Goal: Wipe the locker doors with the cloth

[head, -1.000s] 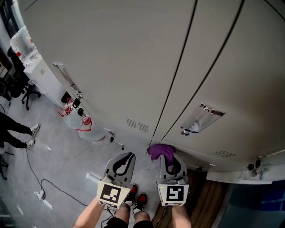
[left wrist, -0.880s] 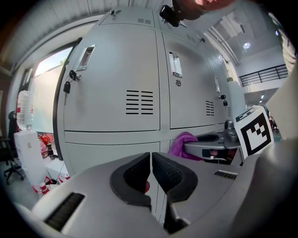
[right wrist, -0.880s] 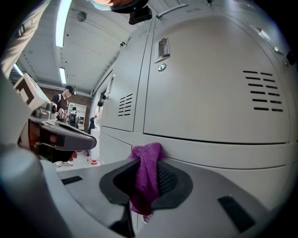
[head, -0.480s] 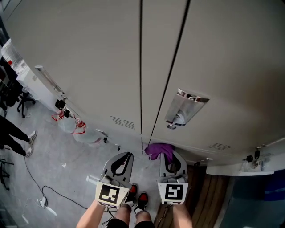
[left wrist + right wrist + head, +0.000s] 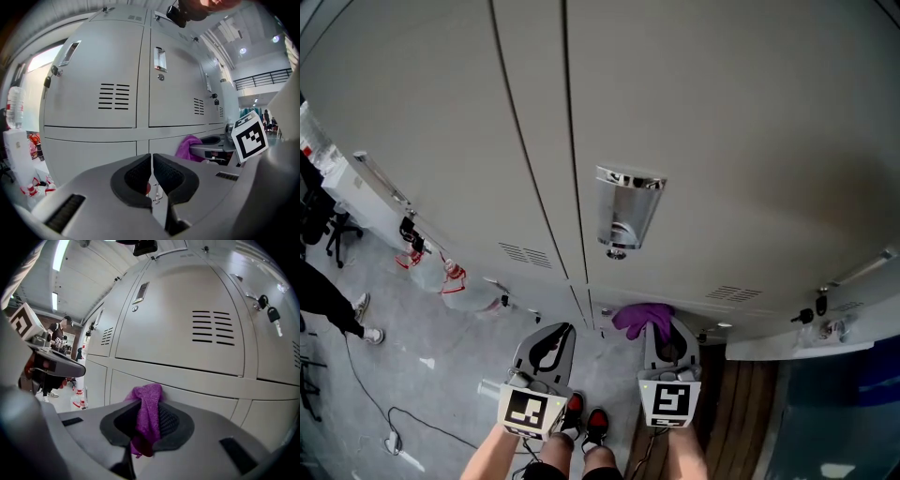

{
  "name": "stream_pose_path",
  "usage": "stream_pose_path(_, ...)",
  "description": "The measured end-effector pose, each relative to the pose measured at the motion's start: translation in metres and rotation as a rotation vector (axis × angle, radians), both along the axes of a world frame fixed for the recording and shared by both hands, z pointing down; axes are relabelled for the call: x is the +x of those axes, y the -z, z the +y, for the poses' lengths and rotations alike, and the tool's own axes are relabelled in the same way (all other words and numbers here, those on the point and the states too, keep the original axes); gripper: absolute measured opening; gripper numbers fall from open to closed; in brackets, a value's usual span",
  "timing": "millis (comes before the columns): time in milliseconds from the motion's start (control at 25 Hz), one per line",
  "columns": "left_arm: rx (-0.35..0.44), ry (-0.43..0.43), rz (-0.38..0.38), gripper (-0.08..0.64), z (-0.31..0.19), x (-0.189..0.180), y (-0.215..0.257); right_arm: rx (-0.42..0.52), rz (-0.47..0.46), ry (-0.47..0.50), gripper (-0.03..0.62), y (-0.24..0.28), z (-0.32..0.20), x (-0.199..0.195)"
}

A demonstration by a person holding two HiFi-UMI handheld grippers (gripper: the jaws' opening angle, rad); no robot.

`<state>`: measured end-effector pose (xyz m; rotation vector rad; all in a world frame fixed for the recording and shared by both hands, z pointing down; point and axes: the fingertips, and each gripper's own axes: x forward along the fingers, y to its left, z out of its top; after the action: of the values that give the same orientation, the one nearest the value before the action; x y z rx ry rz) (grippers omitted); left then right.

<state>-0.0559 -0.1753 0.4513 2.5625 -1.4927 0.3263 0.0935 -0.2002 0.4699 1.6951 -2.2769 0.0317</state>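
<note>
The crumpled purple knit cloth (image 5: 639,318) sits low in the centre of my head view, pinched in my right tongs (image 5: 145,420), just short of the pale grey metal locker doors (image 5: 703,131) — contact unclear. My left tongs (image 5: 151,174), lower left, are clenched on nothing.

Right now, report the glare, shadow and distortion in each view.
Head view: the locker doors curve with the wide lens, the chrome handle recess glints, and shade deepens toward the right. Left gripper view: heavy fisheye with black corners, the doors evenly lit. Right gripper view: the same fisheye, a ceiling light strip flares at the top left, yet the purple cloth reads sharp.
</note>
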Motion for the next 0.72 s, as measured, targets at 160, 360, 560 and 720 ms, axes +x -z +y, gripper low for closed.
stream_pose_path(160, -0.005, -0.028, -0.015, 0.034, 0.004, 0.012, -0.006, -0.007, 0.007, -0.041, 0.063, -0.005, 0.004, 0.024)
stream_pose_path(360, -0.022, -0.054, -0.012, 0.034, 0.009, 0.029, -0.01, -0.008, 0.015, -0.098, 0.064, -0.012, 0.009, 0.054)
stream_pose_path(560, -0.013, -0.077, -0.021, 0.034, 0.012, 0.041, -0.017, -0.012, 0.037, -0.142, 0.066, -0.019, 0.013, 0.079)
stream_pose_path(720, -0.015, -0.089, -0.023, 0.034, 0.014, 0.049, -0.018, -0.021, 0.045, -0.18, 0.067, -0.025, 0.017, 0.098)
